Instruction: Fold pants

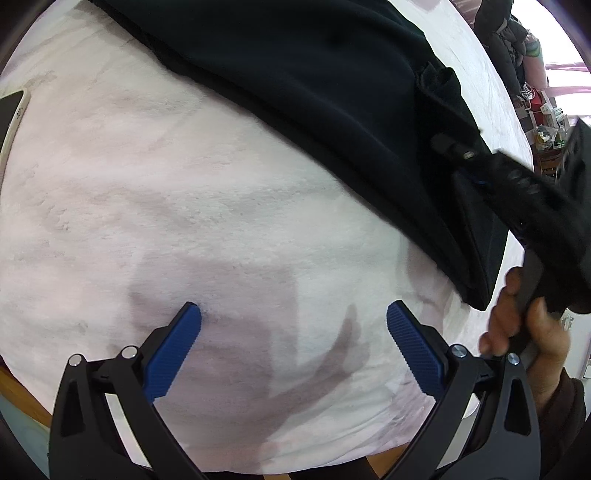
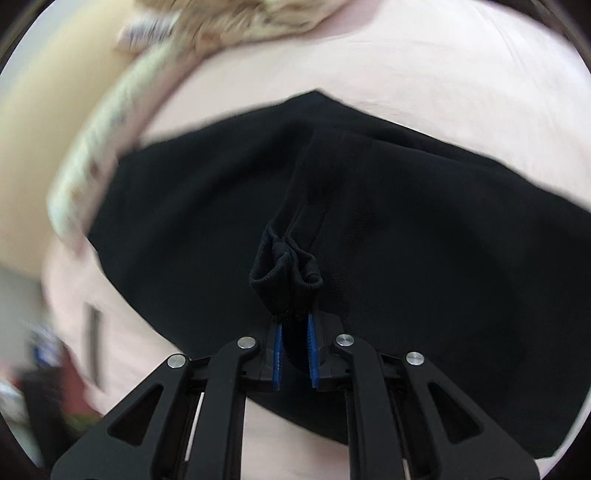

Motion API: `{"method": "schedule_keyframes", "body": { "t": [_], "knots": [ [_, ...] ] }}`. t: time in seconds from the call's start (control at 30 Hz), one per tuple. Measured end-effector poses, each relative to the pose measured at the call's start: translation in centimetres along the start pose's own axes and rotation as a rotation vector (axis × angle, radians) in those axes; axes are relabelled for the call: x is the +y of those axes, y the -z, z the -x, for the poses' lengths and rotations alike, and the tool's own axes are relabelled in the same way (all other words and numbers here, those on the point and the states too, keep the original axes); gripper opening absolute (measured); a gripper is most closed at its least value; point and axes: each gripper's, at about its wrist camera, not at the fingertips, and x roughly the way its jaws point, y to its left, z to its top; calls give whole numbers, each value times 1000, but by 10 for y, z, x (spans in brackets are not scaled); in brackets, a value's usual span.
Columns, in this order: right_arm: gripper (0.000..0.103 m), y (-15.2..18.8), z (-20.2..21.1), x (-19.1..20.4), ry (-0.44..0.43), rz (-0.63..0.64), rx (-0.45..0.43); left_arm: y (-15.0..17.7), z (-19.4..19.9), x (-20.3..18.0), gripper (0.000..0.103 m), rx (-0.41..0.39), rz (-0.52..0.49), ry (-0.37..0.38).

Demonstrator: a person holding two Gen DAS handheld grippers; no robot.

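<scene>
- A pale pink fleecy blanket (image 1: pixel 155 206) covers the surface, with clutter and hanging clothes in the far right background of the left wrist view.
- A phone (image 1: pixel 11 118) with a cream-coloured edge lies on the blanket at the left border, well apart from the clothing.
- The black pants (image 1: pixel 314 85) lie across the upper part of the blanket, running from top centre down toward the right.
- The left tool (image 1: pixel 293 343) hovers over bare blanket, its blue pads (image 1: pixel 173 354) spread wide with nothing between them; its shadow falls on the fleece beneath.
- The right tool (image 2: pixel 294 354) has its blue pads drawn close together, pinching a bunched ribbed cuff (image 2: pixel 286 273) of the pants, which sticks out beyond the fingertips.
- In the left wrist view, a person's hand (image 1: pixel 532 332) grips the right tool's handle at the right edge, next to the pants' lower corner.
- The right wrist view is blurred; a beige fluffy thing (image 2: pixel 229 18) at its top cannot be identified.
</scene>
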Motion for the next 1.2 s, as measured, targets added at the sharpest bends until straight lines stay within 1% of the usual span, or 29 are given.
{"method": "schedule_keyframes", "body": {
  "t": [0.03,0.07,0.13,0.17,0.2,0.23,0.27,0.3,0.33,0.37,0.4,0.43,0.47,0.6,0.67,0.73,0.8,0.87,0.93,0.97,1.0,1.07,1.2],
  "knots": [
    [20,1,-1,7,24,42,6,0,1,2,101,-1,3,0],
    [34,3,-1,13,34,81,9,-1,4,3,101,-2,9,0],
    [45,11,5,25,45,160,0,-1,7,6,101,-7,18,-4],
    [45,14,9,28,38,178,-5,-1,8,7,101,-10,22,-6],
    [45,19,18,29,-1,179,-19,-2,10,9,101,-13,27,-9],
    [45,24,28,26,-59,156,-46,-2,10,11,101,-15,32,-9],
    [45,27,38,20,-106,118,-82,-2,12,13,101,-18,38,-9],
    [45,29,49,9,-132,55,-123,-2,13,15,101,-21,42,-8],
    [45,28,53,1,-131,11,-136,-3,14,16,101,-25,44,-7],
    [44,28,52,-8,-118,-32,-131,-3,15,18,101,-28,46,-5],
    [44,27,49,-12,-106,-42,-120,-3,15,20,101,-29,47,-3],
    [42,26,45,-13,-95,-39,-111,-2,15,21,101,-30,48,0],
    [38,25,40,-12,-80,-17,-98,-1,16,21,101,-31,49,3],
    [38,22,29,4,-50,61,-97,4,18,22,101,-34,42,12],
    [38,18,23,8,-51,67,-84,3,19,24,101,-33,39,15],
    [38,16,17,12,-25,78,-75,4,21,27,101,-32,39,15],
    [33,14,10,15,7,88,-66,5,23,31,101,-32,44,15],
    [22,13,3,16,14,81,-53,6,25,36,101,-34,54,17],
    [16,13,5,10,-12,38,-56,5,24,37,101,-36,62,19],
    [15,12,8,5,-37,2,-61,4,25,39,101,-38,67,21],
    [15,12,13,0,-69,-44,-69,4,26,42,101,-39,70,23],
    [15,11,21,-5,-110,-90,-87,4,27,45,101,-41,75,29],
    [15,7,31,-5,-166,-126,-105,3,27,48,101,-39,76,35]
  ]
}}
